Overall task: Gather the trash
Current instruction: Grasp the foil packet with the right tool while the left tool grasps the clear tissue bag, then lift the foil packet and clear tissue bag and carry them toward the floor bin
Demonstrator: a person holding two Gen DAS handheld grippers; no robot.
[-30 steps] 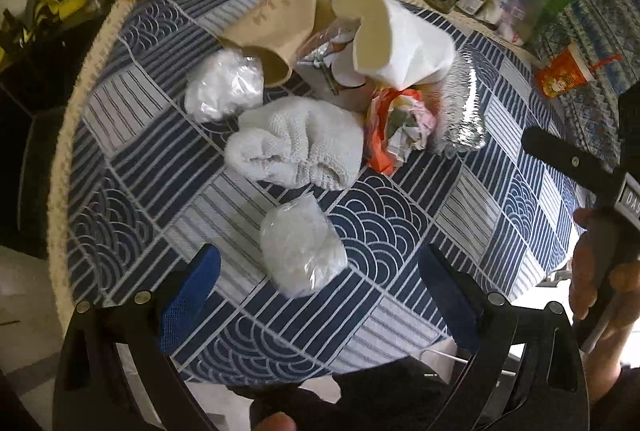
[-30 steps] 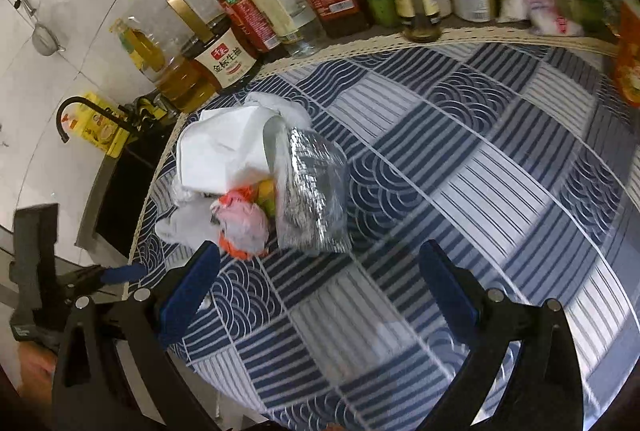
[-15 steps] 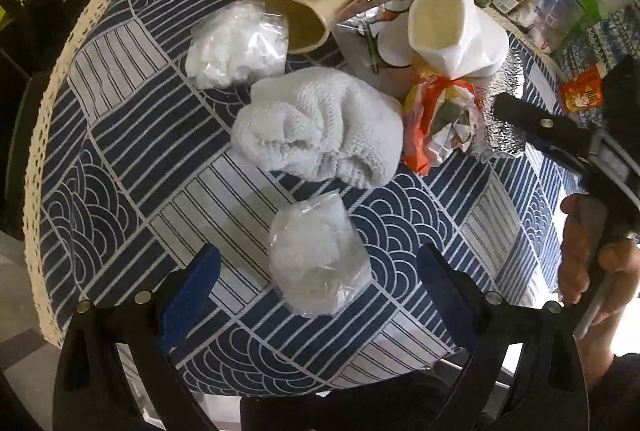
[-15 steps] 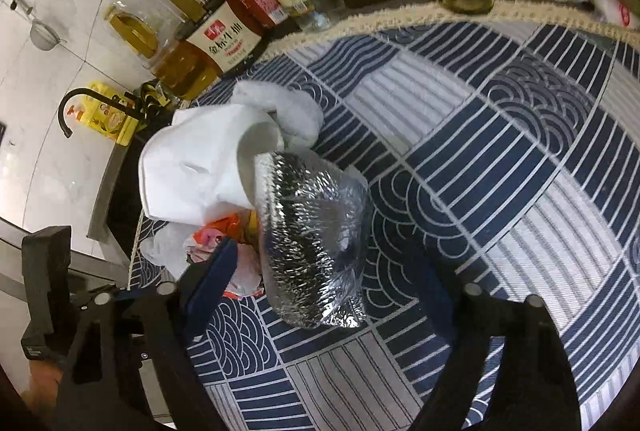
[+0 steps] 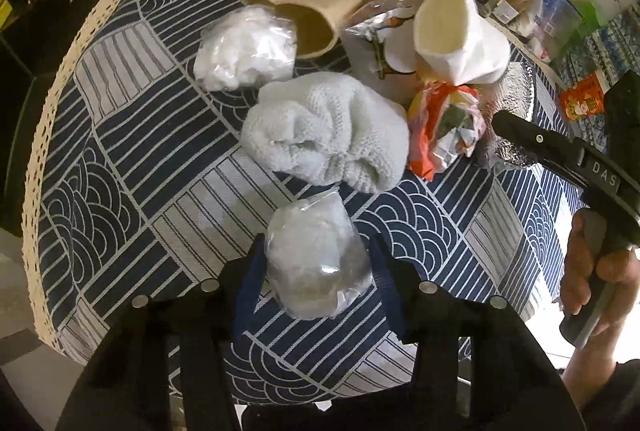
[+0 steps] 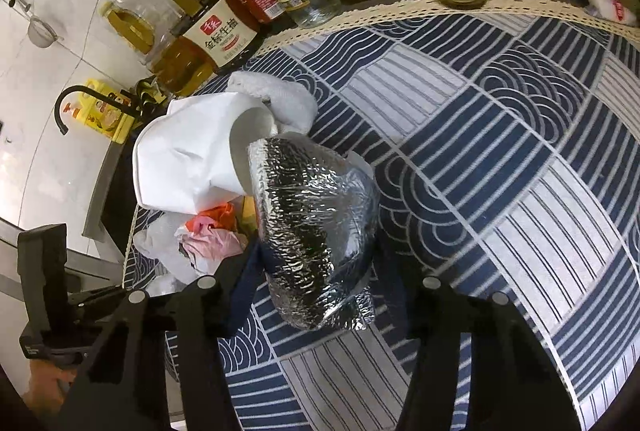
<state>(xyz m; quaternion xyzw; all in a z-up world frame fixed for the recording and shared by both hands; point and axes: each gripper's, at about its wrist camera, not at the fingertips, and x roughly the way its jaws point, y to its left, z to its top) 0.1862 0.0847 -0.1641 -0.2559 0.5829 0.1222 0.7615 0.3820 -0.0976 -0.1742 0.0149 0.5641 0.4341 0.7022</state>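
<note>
My left gripper (image 5: 316, 281) closes around the soft, light plastic wad (image 5: 316, 263); my right gripper (image 6: 314, 271) closes around the crinkly foil bag (image 6: 314, 231), mid-body; both likely crush easily.

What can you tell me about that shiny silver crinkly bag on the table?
The silver foil bag is a crumpled, puffed-up metallic pouch with a wrinkled, mirror-like skin. It lies on the blue patterned tablecloth, at the right edge of the trash pile, leaning against a white paper bag. The right gripper is closing around its near end, with one blue finger on each side. In the left wrist view only a sliver shows behind the colourful wrappers.
</note>
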